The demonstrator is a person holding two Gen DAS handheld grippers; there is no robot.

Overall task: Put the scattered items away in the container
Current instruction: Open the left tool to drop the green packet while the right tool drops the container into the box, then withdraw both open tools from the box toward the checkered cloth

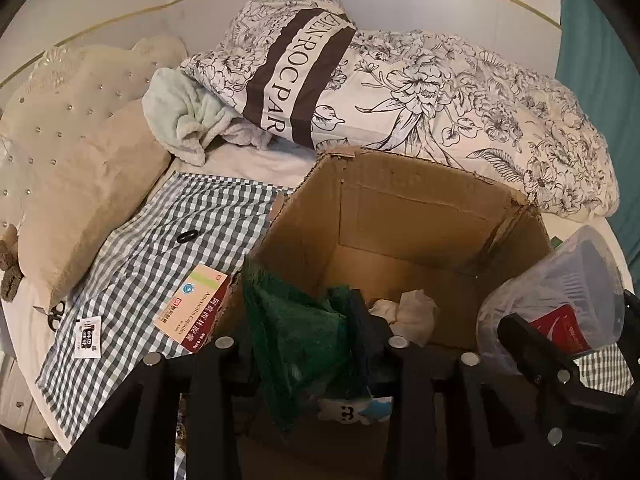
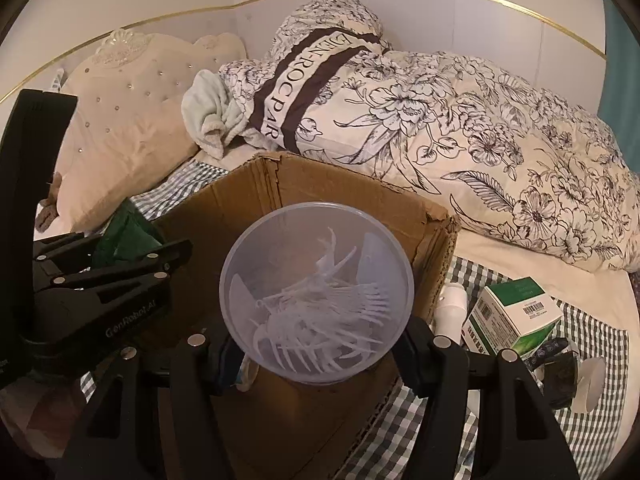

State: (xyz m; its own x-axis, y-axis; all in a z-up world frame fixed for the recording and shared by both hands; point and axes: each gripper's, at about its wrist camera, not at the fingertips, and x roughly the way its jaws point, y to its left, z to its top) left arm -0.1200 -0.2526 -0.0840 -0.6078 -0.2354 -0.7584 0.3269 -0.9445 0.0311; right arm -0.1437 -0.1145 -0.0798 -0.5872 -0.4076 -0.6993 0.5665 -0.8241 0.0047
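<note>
An open cardboard box (image 1: 400, 216) stands on a checked cloth (image 1: 160, 232) on the bed, with crumpled tissue (image 1: 416, 316) inside. My left gripper (image 1: 308, 344) is shut on a green mesh bag (image 1: 296, 328) and holds it over the box's near-left rim. My right gripper (image 2: 316, 340) is shut on a clear plastic tub (image 2: 316, 292) of white floss picks, held over the box (image 2: 320, 184). The tub also shows in the left wrist view (image 1: 560, 292). The left gripper (image 2: 120, 264) and mesh bag (image 2: 124, 236) show in the right wrist view.
On the cloth left of the box lie a red-and-cream medicine box (image 1: 192, 308), a small sachet (image 1: 87, 337), a black hair tie (image 1: 187, 236) and scissors (image 1: 56, 314). Right of the box are a green-white carton (image 2: 516, 316), a white bottle (image 2: 450, 312) and a dark roll (image 2: 564, 380). A floral duvet (image 2: 460, 120) and pillow (image 1: 80, 184) lie behind.
</note>
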